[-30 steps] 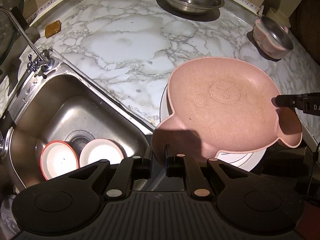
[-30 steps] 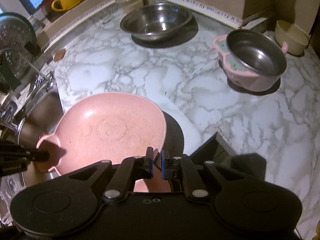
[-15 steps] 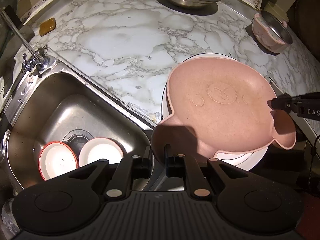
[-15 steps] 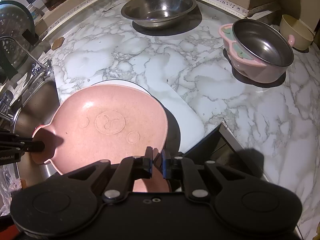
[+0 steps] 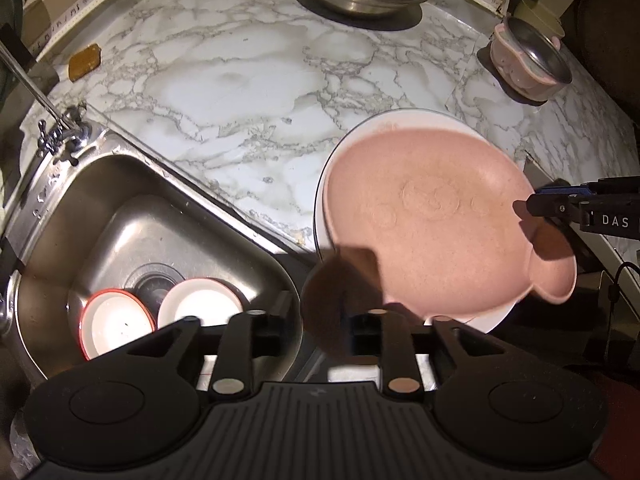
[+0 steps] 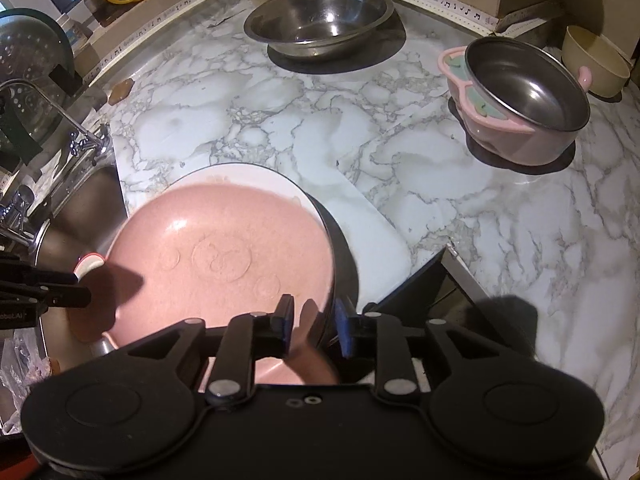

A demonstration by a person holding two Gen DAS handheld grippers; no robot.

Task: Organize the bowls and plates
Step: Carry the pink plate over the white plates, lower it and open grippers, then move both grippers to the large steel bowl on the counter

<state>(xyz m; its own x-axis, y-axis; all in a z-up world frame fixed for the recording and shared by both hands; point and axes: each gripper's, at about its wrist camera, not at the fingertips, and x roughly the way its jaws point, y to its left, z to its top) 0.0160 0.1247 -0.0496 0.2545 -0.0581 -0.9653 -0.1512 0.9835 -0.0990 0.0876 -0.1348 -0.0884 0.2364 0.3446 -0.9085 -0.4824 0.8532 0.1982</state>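
Left wrist view: left gripper [image 5: 314, 330] with jaws just opened, pads parted, one ear of the pink plate [image 5: 432, 216] between them and, as far as can be told, no longer pinched. Plate lying ahead and right of the fingers, resting on the white plate [image 5: 326, 184]; long axis ear to ear, toward the right gripper [image 5: 532, 204].

Right wrist view: right gripper [image 6: 314, 328] likewise just opened, fingers spread either side of the near ear, apparently released. Pink plate ahead and left. Both grippers equally near, one per ear; retreat probably straight back.
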